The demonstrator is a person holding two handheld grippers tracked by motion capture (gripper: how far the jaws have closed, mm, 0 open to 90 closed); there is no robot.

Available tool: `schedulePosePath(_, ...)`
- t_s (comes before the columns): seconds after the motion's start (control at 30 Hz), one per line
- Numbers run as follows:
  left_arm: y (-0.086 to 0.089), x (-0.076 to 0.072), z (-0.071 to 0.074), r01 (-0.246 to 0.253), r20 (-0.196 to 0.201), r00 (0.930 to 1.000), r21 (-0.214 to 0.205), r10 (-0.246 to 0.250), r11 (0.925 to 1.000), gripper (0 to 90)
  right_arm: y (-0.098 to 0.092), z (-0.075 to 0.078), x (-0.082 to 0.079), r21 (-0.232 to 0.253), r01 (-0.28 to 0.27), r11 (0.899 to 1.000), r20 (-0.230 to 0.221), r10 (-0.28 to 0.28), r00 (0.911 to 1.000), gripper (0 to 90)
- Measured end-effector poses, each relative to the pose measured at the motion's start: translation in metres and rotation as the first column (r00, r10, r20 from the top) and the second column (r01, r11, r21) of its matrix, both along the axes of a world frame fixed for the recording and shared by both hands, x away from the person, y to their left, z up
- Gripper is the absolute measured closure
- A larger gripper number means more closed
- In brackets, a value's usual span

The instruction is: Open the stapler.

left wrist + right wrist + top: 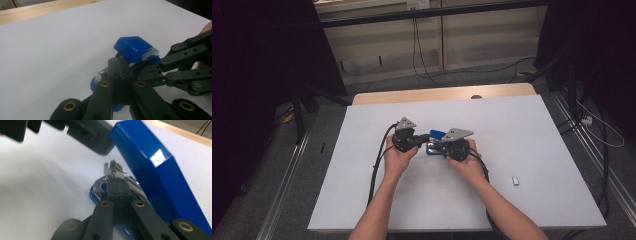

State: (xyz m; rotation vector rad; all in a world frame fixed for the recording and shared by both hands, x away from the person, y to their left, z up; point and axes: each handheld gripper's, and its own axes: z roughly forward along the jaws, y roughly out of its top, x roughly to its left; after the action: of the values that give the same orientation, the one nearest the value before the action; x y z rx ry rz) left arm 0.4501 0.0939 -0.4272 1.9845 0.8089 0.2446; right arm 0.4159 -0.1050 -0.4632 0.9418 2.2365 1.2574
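While it sits hinged open, stapler (435,134): blue, mid-bench, between the two hands. In the left gripper view its lid (135,48) is tilted up off the base.
Base: blue-rimmed, flat on the bench (522,130), partly under both tongs.
Metal rail: bare silver part (113,168) sticks up between lid and base in the right gripper view, right at the tong tips.
Weight: probably light to moderate. The base should stay put only if pinned.
Stiffness: rigid plastic shell and stiff metal inside. The hinge is the one free joint, so expect the lid to swing.
Surface: glossy lid, likely slippery to pads. The metal edges look sharper and should grip better.
Hold point: pin the base or the rail and lift the lid by its front edge. Avoid the slick top face.
Left tongs (427,137): jaws closed together, tips just under the raised lid (119,66).
Right tongs (438,145): jaws closed together, tips at the rail (116,182). Can't tell if a thin part is pinched.
Risk: lid snapping down, or the rail spring letting go.
Small white item (515,180): lies well apart, right side of the bench, untouched.
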Motion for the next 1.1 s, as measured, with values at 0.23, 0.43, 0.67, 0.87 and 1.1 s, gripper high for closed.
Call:
schedulePosePath(0.23,0.000,0.001,0.000,0.001,0.000,1.0000,0.004,-0.001,1.0000,90.0,0.005,0.004,0.001,0.033,0.037,0.999,0.029,-0.038,0.9988,90.0)
schedulePosePath(0.43,0.000,0.001,-0.001,-0.001,0.004,1.0000,-0.001,0.001,1.0000,90.0,0.008,0.003,-0.001,0.037,0.058,0.998,0.047,-0.060,0.9971,90.0)
schedulePosePath(0.67,0.000,0.003,-0.005,-0.009,0.001,1.0000,0.010,0.009,0.9999,90.0,0.011,0.003,-0.003,0.015,0.069,0.998,0.068,-0.070,0.9953,90.0)
schedulePosePath(0.87,-0.001,0.004,-0.011,-0.009,-0.017,0.9998,0.008,0.009,0.9999,90.0,0.009,0.002,-0.004,0.033,0.082,0.996,0.070,-0.085,0.9940,90.0)
schedulePosePath(1.1,-0.003,0.005,-0.014,-0.004,-0.007,1.0000,0.009,0.004,1.0000,90.0,0.007,0.004,-0.004,0.034,0.088,0.996,0.081,-0.091,0.9925,90.0)
